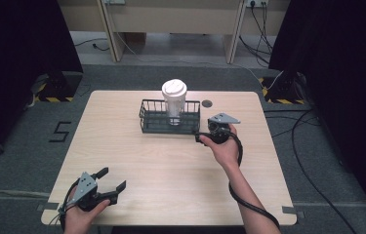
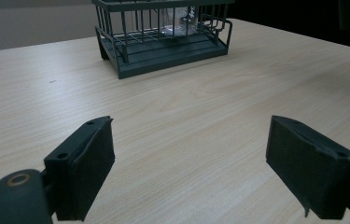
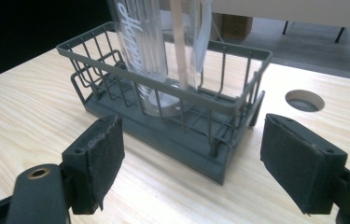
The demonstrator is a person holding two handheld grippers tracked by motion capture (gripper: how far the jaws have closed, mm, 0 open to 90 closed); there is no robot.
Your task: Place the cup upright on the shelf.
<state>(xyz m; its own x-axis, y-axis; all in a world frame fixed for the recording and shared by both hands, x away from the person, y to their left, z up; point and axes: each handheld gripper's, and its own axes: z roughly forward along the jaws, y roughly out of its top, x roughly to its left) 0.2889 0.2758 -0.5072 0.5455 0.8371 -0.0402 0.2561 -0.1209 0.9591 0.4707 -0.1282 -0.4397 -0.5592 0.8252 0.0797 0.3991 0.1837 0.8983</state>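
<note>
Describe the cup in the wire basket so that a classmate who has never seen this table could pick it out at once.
Start at the pale wooden table and find the dark wire basket near its far edge. Standing upright inside it is a tall clear plastic cup with a white lid. It is the one see-through thing there, with white script lettering down its side, and it rises well above the basket's rim.

Black grippers (image 1: 113, 185) with grey triangular plates (image 1: 223, 118), black cables, bare forearms
</note>
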